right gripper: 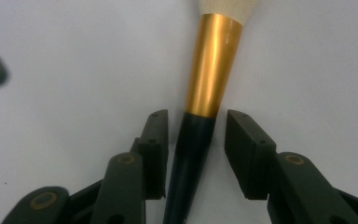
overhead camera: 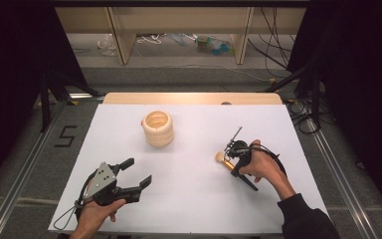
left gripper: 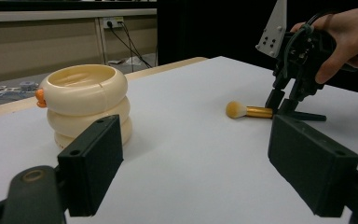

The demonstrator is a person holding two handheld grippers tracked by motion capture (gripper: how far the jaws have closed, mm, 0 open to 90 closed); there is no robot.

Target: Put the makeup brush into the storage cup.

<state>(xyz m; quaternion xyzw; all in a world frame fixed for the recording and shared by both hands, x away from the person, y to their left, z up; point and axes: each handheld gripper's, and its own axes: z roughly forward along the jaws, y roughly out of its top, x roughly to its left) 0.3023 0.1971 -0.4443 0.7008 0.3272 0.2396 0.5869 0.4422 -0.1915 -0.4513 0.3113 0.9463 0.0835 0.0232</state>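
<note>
right hand-held gripper (right gripper: 196, 154) | straddling makeup brush (right gripper: 205, 93) (jaws not closed)

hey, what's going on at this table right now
A person holds a gripper in each hand over a white table. The right gripper is down at a makeup brush lying flat, its jaws on either side of the dark handle with gaps on both sides, so not clamped yet. The left gripper hovers open near the front edge, holding nothing. A cream ringed cup stands upright farther back, untouched.
</note>
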